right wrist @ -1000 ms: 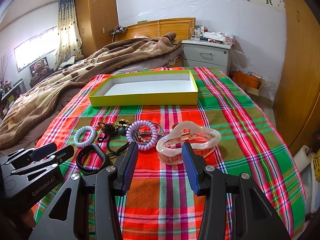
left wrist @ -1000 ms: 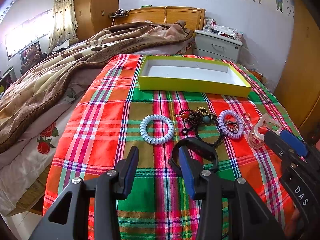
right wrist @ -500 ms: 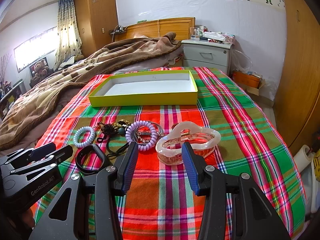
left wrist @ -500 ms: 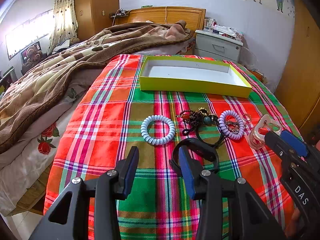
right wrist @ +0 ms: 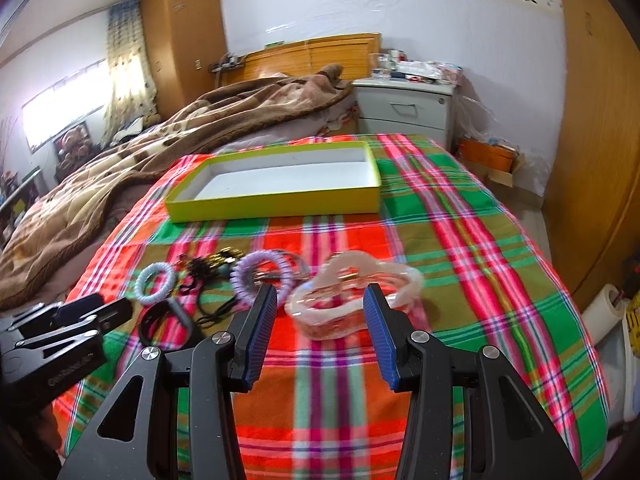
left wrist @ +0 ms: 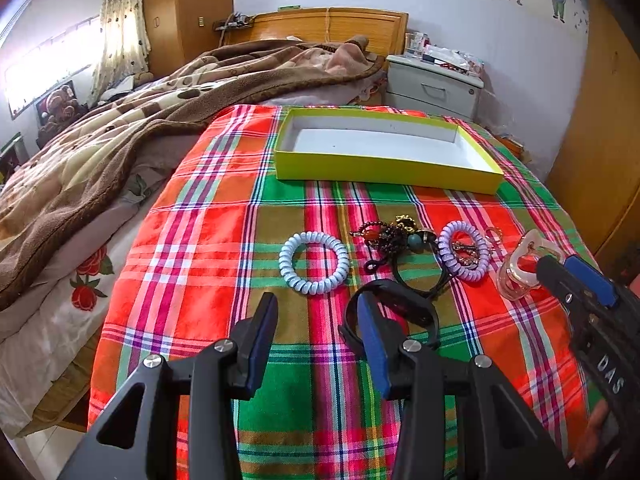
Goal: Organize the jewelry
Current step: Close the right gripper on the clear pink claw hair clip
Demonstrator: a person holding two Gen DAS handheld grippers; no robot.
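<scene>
A: Why is everything strung out in a row like that?

B: So each piece can be taken singly. On the plaid bedspread (left wrist: 224, 216) lie a pale blue spiral hair tie (left wrist: 314, 262), a beaded bracelet (left wrist: 394, 234) tangled with a black cord, a lilac spiral hair tie (left wrist: 464, 250), a black band (left wrist: 394, 308) and a clear pink hair claw (right wrist: 356, 300). The yellow box (left wrist: 384, 170) sits well beyond them with nothing in it, so I judge no sorting done yet.

A: And the grippers?

B: The left gripper (left wrist: 316, 340) hangs low with jaws spread, the black band just behind its right finger. The right gripper (right wrist: 320, 328) has jaws spread too, lined up on the hair claw, which sits between them but apart from both pads.

A: Anything changed from a moment back?

B: The right gripper's view has swung: the claw now looks closer between the jaws, and the picture is smeared with motion. The left one has barely shifted.
</scene>
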